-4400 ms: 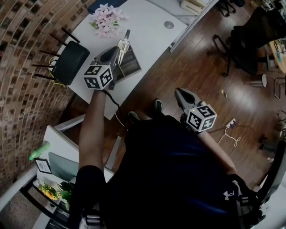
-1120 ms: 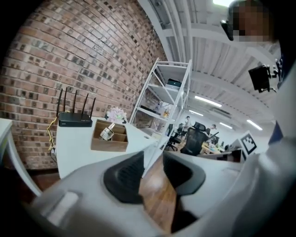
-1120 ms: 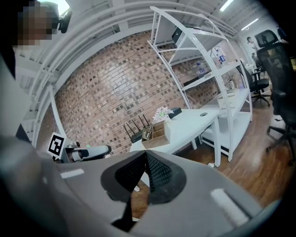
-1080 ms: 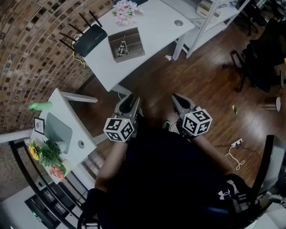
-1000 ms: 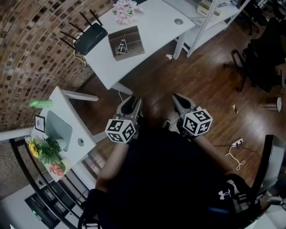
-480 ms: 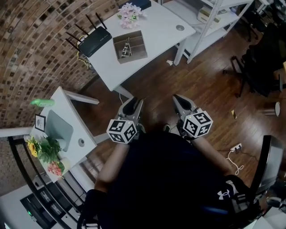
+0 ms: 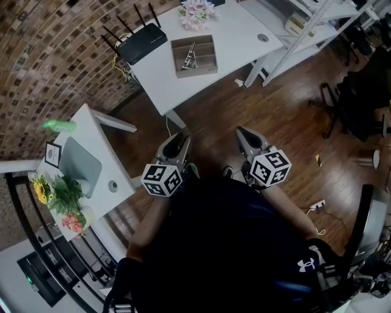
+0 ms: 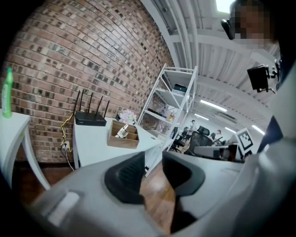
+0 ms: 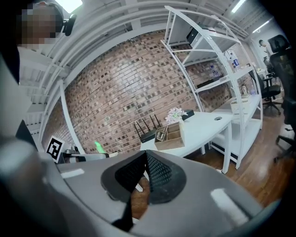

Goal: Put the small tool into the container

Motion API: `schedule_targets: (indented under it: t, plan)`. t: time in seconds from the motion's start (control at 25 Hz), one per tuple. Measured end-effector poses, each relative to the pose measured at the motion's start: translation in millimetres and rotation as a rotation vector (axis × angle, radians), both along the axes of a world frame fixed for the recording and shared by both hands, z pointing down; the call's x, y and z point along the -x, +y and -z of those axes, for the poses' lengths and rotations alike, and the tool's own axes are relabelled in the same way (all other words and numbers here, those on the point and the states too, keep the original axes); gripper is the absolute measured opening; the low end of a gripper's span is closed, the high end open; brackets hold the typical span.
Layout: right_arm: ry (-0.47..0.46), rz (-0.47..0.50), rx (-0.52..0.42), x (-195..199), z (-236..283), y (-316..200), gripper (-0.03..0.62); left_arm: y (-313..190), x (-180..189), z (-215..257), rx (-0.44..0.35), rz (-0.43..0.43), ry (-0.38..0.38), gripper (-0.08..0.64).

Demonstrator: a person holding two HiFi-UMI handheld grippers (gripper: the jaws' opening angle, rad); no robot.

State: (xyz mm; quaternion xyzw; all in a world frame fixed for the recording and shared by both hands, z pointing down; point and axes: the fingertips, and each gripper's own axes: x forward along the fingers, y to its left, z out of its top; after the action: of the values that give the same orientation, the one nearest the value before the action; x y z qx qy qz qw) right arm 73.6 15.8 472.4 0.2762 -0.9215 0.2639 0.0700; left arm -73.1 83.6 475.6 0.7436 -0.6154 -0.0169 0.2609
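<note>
The wooden container (image 7: 195, 56) stands on the white table (image 7: 165, 79), far ahead of both grippers. The small metal tool (image 7: 190, 55) lies inside it, leaning in one compartment. The left gripper view shows the container (image 8: 122, 138) and the tool (image 8: 121, 131) small and distant. My left gripper (image 7: 178, 140) is held near the person's body over the floor; its jaws (image 8: 152, 159) have just been closing a little but stand open with nothing between them. My right gripper (image 7: 242, 133) is beside it, its jaws (image 9: 146, 157) shut and empty.
A black router (image 7: 142, 43) and pink flowers (image 7: 197, 11) share the table. A white shelf rack (image 7: 317, 15) stands to its right. At the left is a small white stand (image 7: 91, 153) with a green bottle (image 7: 59, 126). Dark office chairs (image 7: 360, 92) are at the right.
The table with the container has shifted up and to the right in the head view. Both grippers stay close to the body. Several seconds ago the left gripper was at the container.
</note>
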Motion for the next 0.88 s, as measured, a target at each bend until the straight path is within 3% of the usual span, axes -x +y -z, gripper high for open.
schedule_targets:
  t: [0.24, 0.88]
  plan:
    - [0.029, 0.034, -0.022, 22.8, -0.6, 9.0, 0.01, 2.3, 11.2, -0.9, -0.01, -0.013, 0.006, 0.117]
    - [0.045, 0.038, -0.032, 34.8, 2.3, 19.6, 0.01, 8.9, 19.4, 1.0, -0.008, -0.047, -0.017, 0.117]
